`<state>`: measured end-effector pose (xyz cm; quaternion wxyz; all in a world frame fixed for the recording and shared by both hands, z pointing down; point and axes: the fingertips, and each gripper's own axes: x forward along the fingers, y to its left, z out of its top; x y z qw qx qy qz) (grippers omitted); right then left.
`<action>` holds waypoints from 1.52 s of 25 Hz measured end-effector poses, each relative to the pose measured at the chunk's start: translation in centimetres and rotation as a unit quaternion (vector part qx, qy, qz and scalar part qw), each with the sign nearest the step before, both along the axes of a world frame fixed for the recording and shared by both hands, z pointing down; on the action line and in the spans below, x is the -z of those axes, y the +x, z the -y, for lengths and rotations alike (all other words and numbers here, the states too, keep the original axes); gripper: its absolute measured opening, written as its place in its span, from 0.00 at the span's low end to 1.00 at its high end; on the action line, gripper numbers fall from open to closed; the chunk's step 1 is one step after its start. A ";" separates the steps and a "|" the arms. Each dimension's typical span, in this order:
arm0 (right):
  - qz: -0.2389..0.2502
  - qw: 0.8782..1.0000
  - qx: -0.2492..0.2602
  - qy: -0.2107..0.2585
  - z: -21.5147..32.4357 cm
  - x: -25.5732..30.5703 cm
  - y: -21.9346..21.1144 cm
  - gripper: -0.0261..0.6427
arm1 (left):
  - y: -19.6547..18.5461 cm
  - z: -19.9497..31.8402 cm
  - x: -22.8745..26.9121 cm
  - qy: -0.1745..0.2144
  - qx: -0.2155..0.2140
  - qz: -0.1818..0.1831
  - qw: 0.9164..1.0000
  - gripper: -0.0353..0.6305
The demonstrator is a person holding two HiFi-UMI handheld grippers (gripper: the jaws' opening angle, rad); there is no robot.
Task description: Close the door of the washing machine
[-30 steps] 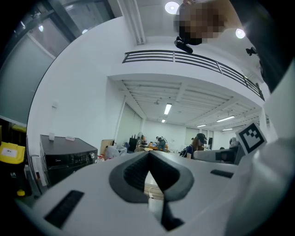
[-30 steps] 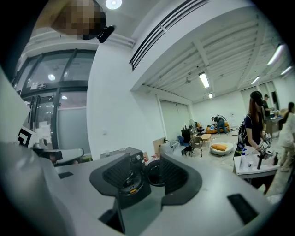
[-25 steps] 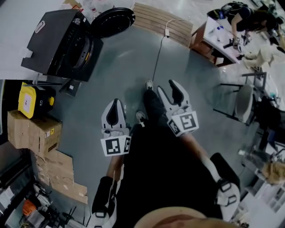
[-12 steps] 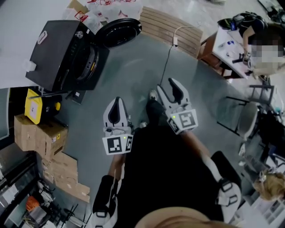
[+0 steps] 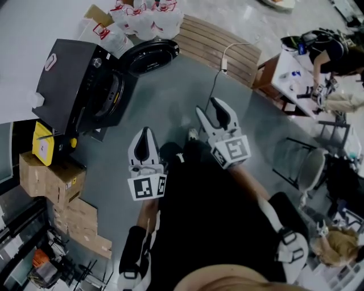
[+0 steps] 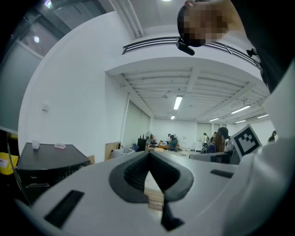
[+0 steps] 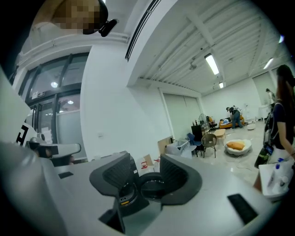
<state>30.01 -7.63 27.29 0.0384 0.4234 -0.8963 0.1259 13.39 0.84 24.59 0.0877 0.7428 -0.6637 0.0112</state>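
In the head view the black washing machine (image 5: 74, 79) stands on the grey floor at upper left, and its round door (image 5: 151, 55) hangs swung open to the right of the drum opening. My left gripper (image 5: 145, 133) is held over the floor below the machine with its jaws together and nothing in them. Further right, my right gripper (image 5: 209, 108) is open and empty, well short of the door. In the right gripper view the door (image 7: 150, 184) shows between the spread jaws. The left gripper view has the machine (image 6: 46, 161) at its left edge.
Cardboard boxes (image 5: 51, 182) and a yellow case (image 5: 42, 142) sit left of the machine. White bags (image 5: 142, 14) lie behind it. A slatted wooden bench (image 5: 222, 37) and a cable (image 5: 213, 85) are ahead on the right. A table (image 5: 290, 62) with a person and a chair (image 5: 304, 162) stand far right.
I have stepped nearer the machine, and the view has shifted with me. The right gripper has risen toward the door. The left stays shut and the right stays open.
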 end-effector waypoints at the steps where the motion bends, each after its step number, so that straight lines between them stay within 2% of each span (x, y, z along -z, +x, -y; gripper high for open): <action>1: 0.000 1.000 0.002 -0.002 0.7 -0.4 0.0 0.33 | 0.0 0.6 -0.1 -0.002 0.001 0.000 1.000 0.06; 6: -0.006 1.000 0.009 -0.004 4.6 -1.8 -1.1 0.33 | -0.8 4.5 -0.9 -0.006 0.005 -0.011 1.000 0.06; 12: -0.021 1.000 0.008 -0.010 9.8 -4.0 -2.8 0.33 | -1.8 10.6 -2.1 0.002 -0.017 -0.019 1.000 0.06; 19: -0.026 0.999 0.008 -0.037 18.7 -6.2 -5.1 0.33 | -4.2 19.9 -2.5 -0.002 -0.030 -0.012 0.999 0.06; 24: -0.038 0.998 0.020 -0.046 25.3 -8.1 -7.7 0.33 | -7.0 25.7 -3.7 -0.022 -0.027 -0.014 0.999 0.06; 30: -0.085 0.994 0.026 -0.067 33.2 -12.6 -10.1 0.33 | -9.8 32.3 -5.2 -0.038 -0.024 -0.017 0.999 0.06; 38: -0.150 0.979 0.067 -0.122 40.2 -21.7 -13.1 0.32 | -11.2 40.1 -9.4 -0.069 -0.060 -0.028 0.995 0.06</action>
